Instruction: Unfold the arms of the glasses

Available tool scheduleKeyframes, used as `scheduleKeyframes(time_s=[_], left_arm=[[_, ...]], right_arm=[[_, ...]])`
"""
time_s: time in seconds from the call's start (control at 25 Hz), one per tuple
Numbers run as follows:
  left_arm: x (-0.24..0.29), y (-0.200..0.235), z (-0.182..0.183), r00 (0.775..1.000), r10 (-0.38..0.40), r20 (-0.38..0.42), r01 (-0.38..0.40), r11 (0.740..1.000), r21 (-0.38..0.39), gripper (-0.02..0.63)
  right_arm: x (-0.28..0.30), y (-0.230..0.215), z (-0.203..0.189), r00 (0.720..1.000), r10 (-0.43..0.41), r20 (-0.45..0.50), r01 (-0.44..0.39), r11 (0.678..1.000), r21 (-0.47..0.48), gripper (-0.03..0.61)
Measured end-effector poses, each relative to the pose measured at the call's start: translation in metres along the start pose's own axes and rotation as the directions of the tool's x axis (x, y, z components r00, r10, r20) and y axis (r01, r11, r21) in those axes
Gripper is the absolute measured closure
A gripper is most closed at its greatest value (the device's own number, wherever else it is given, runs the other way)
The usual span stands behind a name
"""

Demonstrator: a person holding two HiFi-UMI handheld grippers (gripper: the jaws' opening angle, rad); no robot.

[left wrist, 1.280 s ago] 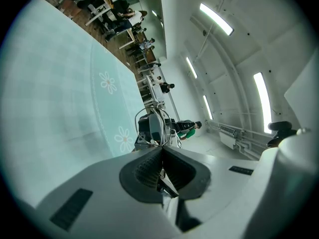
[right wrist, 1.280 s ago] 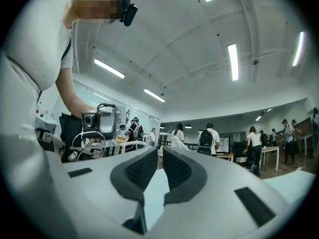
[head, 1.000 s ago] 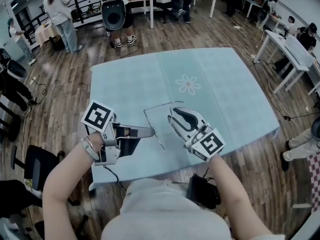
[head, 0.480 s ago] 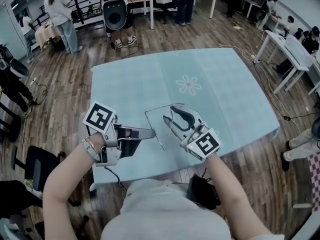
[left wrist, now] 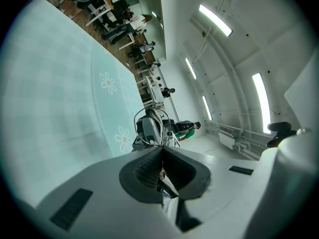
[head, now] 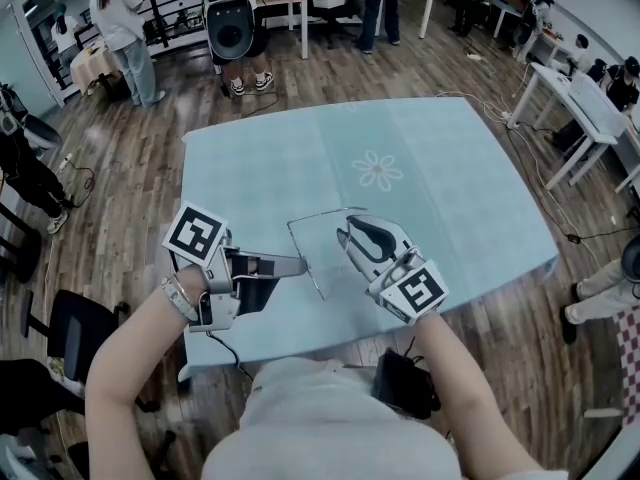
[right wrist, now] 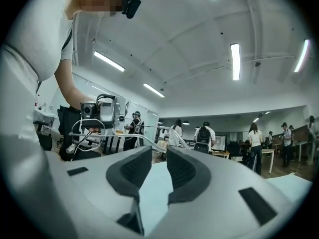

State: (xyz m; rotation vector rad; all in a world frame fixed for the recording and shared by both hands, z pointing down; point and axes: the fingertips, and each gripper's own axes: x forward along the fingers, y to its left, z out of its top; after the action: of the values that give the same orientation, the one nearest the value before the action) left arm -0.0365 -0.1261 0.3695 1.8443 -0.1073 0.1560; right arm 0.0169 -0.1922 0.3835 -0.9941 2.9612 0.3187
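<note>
A tabletop point(head: 250, 168) under a pale blue cloth with a flower point(head: 377, 169) print carries thin wire glasses point(head: 300, 246). The left hand-held gripper point(head: 303, 264) lies level, jaws closed on the frame's near side. The right hand-held gripper point(head: 345, 236) faces it from the right; its jaws have just been closing and stand slightly apart, nothing seen between them, one glasses arm just past their tips.

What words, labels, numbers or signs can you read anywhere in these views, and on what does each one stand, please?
No readable text in any view.
left marker cube and right marker cube: black-and-white square codes only, no letters or digits.
tablecloth: a printed flower, no words.
dark patches on the grey housings in the gripper views: no print can be made out.
Background furniture and people: too small to read anything.
</note>
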Motion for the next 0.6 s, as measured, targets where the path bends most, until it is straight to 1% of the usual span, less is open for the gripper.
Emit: scheduleKeyframes(time_s=[0.6], left_arm=[[-0.006, 0.004, 0.005, 0.999, 0.008, 0.049, -0.009, 1.0, 0.012, 0.606]], right_arm=[[-0.025, -0.01, -0.002, 0.999, -0.041, -0.019, 0.041, 0.999, -0.001, 0.479]])
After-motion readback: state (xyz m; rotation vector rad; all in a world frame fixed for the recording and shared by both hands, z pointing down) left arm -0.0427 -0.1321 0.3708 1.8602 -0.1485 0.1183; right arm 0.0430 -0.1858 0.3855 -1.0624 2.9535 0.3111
